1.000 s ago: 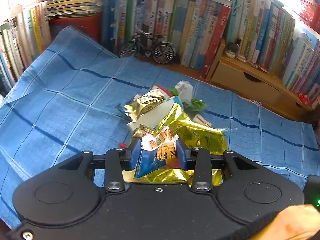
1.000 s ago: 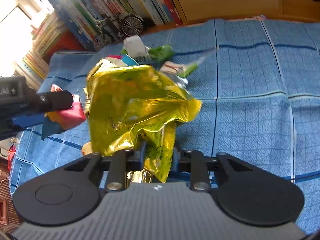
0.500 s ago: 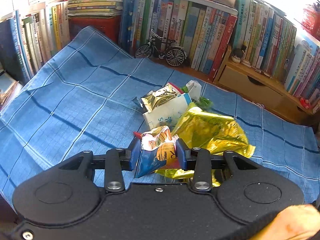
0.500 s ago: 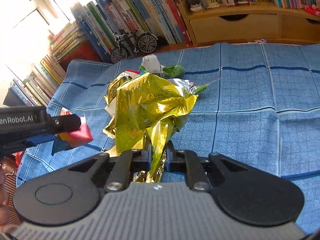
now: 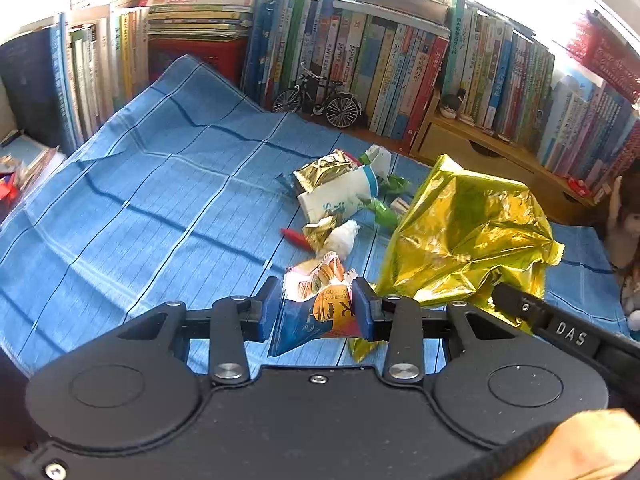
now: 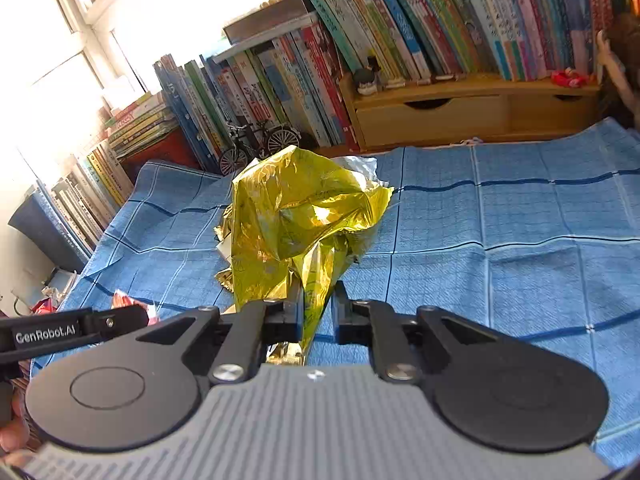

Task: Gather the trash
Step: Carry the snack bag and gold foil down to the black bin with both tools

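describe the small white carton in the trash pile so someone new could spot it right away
Start at the blue checked cloth in front of the wall of books, then find the litter heap near the toy bicycle. At the heap's far edge, nearest the wooden drawer unit, stands the small white carton. It is the only boxy white piece with a green corner; its neighbours are crumpled foil and flat wrappers.

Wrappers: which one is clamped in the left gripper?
The blue-and-orange snack wrapper, pinched by the left gripper; the big gold foil bag hangs from the right gripper.
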`<state>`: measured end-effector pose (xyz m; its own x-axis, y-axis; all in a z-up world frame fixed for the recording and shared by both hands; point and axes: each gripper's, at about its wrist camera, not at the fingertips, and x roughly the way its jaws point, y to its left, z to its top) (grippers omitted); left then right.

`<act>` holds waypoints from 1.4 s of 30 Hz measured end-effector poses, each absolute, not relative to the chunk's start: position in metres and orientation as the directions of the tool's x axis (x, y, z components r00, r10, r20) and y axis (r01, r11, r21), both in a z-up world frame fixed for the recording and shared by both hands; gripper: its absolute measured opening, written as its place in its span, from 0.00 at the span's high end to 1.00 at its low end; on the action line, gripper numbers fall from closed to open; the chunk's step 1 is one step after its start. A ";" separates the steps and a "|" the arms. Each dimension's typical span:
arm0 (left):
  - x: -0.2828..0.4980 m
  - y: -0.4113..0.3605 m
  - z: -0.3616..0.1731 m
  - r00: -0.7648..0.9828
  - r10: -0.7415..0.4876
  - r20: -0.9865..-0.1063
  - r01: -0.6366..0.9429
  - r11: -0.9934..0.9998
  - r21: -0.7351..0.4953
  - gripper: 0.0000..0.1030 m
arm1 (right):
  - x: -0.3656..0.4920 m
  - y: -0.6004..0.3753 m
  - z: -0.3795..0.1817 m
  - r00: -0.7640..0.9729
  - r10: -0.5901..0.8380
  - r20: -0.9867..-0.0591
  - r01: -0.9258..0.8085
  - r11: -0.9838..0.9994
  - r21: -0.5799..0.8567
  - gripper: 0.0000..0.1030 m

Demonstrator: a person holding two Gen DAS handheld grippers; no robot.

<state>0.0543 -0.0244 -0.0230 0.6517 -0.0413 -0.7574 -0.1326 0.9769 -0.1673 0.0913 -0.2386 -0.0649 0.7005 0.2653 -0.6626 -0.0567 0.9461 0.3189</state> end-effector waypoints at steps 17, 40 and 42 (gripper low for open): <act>-0.084 0.044 -0.015 0.671 -0.034 -0.741 -0.155 0.970 -0.185 0.64 | -0.027 -0.194 -0.041 0.685 0.267 -0.678 -0.099 0.956 0.277 0.84; -0.201 0.131 -0.079 0.584 -0.026 -0.811 -0.231 0.953 -0.197 0.64 | -0.149 -0.121 -0.069 0.597 0.285 -0.750 -0.175 0.959 0.225 0.84; -0.206 0.136 -0.088 0.567 -0.025 -0.823 -0.240 0.951 -0.194 0.64 | -0.152 -0.117 -0.076 0.580 0.280 -0.765 -0.173 0.960 0.220 0.84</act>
